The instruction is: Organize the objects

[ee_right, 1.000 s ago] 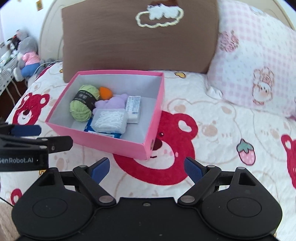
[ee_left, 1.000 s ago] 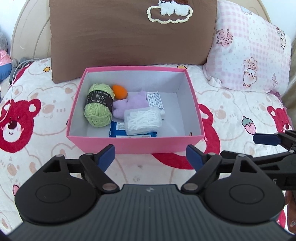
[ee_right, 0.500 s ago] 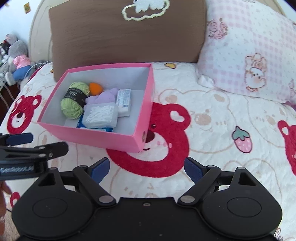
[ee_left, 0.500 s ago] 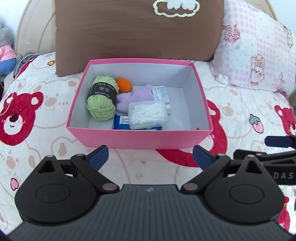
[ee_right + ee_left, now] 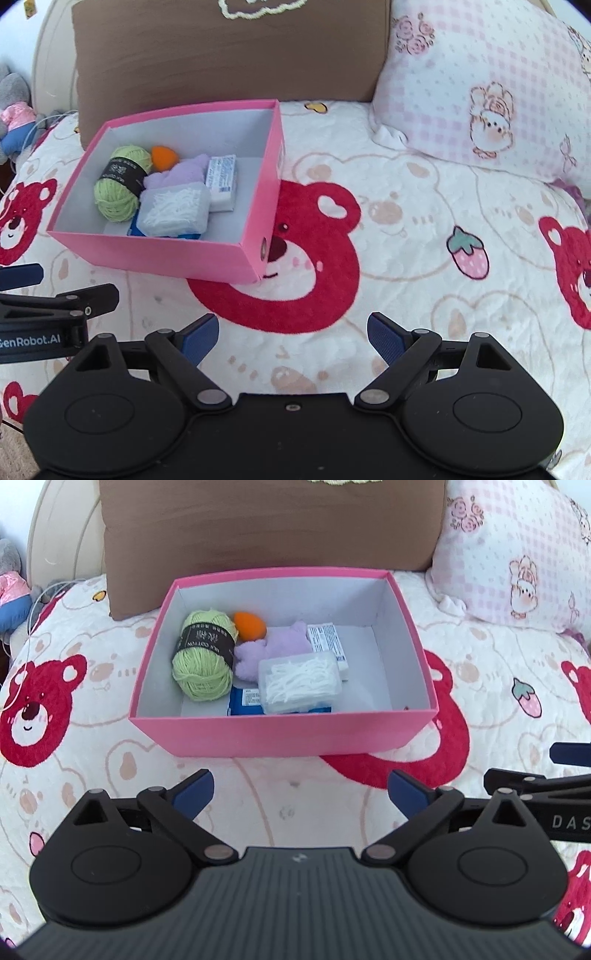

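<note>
A pink box (image 5: 284,734) stands on the bear-print bedspread, seen also in the right wrist view (image 5: 159,254). Inside lie a green yarn ball (image 5: 205,659), an orange egg-shaped thing (image 5: 250,626), a purple plush (image 5: 273,650), a white packet (image 5: 327,642), a clear case of white sticks (image 5: 300,683) and a blue packet (image 5: 245,701) under it. My left gripper (image 5: 299,792) is open and empty, just short of the box's near wall. My right gripper (image 5: 291,334) is open and empty, to the right of the box's front corner.
A brown cushion (image 5: 269,524) stands behind the box and a pink checked pillow (image 5: 517,554) lies at the back right. Soft toys (image 5: 14,114) sit off the bed's left edge. The right gripper's fingers (image 5: 569,755) show at the left view's right edge.
Both grippers have drifted slightly, so the box has shifted a little in each view. Both stay open and empty. The box's contents have not moved.
</note>
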Demonstrator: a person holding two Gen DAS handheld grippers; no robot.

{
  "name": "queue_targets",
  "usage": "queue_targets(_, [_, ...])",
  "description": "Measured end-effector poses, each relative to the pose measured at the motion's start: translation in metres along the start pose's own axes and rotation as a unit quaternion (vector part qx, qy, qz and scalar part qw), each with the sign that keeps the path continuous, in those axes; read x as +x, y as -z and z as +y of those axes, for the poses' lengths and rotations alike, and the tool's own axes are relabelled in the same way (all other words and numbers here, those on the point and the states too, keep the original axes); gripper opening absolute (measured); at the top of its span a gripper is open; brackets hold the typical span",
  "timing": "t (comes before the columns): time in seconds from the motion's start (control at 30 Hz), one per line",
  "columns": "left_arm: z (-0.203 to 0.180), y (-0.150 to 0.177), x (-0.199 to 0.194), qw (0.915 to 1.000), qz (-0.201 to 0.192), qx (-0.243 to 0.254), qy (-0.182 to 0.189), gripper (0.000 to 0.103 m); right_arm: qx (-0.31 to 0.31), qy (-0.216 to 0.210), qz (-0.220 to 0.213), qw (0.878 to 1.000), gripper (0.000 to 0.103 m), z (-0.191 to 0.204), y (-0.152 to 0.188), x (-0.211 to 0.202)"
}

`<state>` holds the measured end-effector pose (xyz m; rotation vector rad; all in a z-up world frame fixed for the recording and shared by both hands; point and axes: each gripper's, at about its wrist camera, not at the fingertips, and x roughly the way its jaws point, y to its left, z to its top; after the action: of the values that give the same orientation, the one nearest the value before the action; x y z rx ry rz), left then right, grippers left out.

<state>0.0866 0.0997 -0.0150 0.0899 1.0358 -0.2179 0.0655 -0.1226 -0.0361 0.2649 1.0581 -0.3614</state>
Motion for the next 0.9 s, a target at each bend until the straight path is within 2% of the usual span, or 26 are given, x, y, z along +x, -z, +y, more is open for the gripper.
queue_targets(0.23, [0.007, 0.001, 0.008, 0.9995, 0.027, -0.003, 0.019, 0.102, 0.003, 0.001, 0.013, 1.0, 0.09, 0.003, 0.002, 0.003])
queue_targets(0.47, [0.007, 0.003, 0.01, 0.9993, 0.035, 0.013, 0.009, 0.102, 0.006, 0.008, 0.018, 1.0, 0.09, 0.002, 0.002, 0.005])
queue_targets(0.8, [0.002, 0.006, 0.016, 0.9991, 0.037, 0.011, 0.015, 0.102, 0.003, 0.005, 0.024, 1.0, 0.091, 0.001, 0.004, 0.005])
queue_targets(0.9, [0.001, 0.007, 0.019, 0.9993, 0.037, 0.009, 0.005, 0.102, 0.01, 0.006, 0.026, 1.0, 0.091, -0.001, 0.006, 0.007])
